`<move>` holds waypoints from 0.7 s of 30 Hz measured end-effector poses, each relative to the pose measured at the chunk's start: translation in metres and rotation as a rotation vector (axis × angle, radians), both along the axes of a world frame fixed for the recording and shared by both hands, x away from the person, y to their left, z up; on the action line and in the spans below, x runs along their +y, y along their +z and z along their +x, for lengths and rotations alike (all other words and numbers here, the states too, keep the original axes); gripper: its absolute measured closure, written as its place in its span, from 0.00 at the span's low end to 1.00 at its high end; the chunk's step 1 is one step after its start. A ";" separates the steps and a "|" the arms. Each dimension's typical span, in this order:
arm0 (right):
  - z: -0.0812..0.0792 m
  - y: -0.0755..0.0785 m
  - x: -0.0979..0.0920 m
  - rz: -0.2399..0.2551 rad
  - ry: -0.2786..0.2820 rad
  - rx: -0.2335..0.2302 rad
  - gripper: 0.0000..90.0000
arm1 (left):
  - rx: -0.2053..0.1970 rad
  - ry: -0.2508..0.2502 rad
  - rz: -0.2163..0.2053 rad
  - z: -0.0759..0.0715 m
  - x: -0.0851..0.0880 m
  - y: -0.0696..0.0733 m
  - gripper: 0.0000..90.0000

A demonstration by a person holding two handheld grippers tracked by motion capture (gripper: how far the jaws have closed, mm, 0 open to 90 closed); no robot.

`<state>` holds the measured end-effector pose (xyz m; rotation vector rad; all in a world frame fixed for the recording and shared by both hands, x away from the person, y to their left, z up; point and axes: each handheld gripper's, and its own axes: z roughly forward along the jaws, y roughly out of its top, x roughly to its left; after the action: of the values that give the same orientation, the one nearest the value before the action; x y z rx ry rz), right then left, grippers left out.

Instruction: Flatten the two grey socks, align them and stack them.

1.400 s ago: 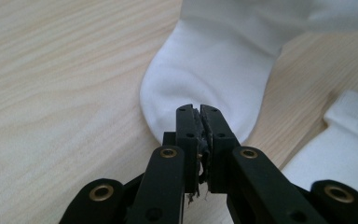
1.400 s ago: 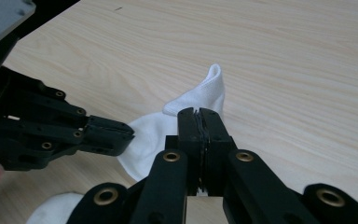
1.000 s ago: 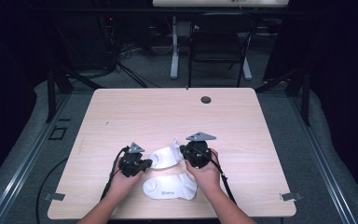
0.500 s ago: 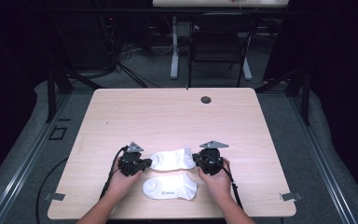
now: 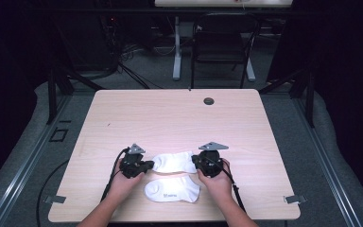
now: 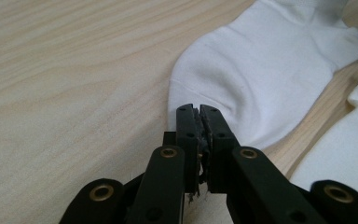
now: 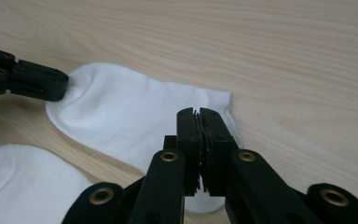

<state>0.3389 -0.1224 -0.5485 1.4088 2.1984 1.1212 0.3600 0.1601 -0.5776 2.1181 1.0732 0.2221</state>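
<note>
Stretching the far sock (image 5: 175,161) flat across the lower middle of the counter (image 5: 170,118), we are pinching its ends with left tongs (image 5: 144,165) and right tongs (image 5: 199,163); the right end has just come down, readying a pairing with the near sock (image 5: 172,190).

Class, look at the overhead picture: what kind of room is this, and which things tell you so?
Probably a lab or recording studio rather than a home: a bare light wooden table stands alone on grey floor, loose black cables trail behind it, and dark curtains close in the sides.
</note>
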 end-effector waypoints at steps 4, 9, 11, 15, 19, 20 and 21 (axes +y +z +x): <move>0.010 -0.014 0.007 -0.030 -0.007 0.026 0.97 | 0.002 0.000 -0.003 0.000 0.000 0.000 0.96; 0.019 -0.024 0.004 -0.061 -0.038 0.042 0.97 | 0.003 -0.003 -0.004 0.000 0.001 0.000 0.96; 0.021 -0.026 0.001 -0.065 -0.053 0.046 0.97 | 0.002 -0.002 -0.006 0.000 0.001 0.000 0.96; 0.023 -0.028 -0.001 -0.071 -0.054 0.060 0.97 | 0.008 -0.003 -0.007 0.000 0.002 0.000 0.96; 0.023 -0.028 -0.002 -0.070 -0.057 0.066 0.99 | 0.009 0.002 -0.005 0.000 0.004 0.000 0.96; 0.023 -0.028 -0.002 -0.068 -0.059 0.065 1.00 | 0.011 0.004 -0.006 0.000 0.005 0.000 0.96; 0.023 -0.028 -0.003 -0.070 -0.057 0.065 1.00 | 0.011 0.007 -0.004 0.000 0.006 0.000 0.96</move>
<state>0.3616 -0.1251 -0.5766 1.4877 2.2045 0.9831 0.3598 0.1660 -0.5773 2.1145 1.0865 0.2111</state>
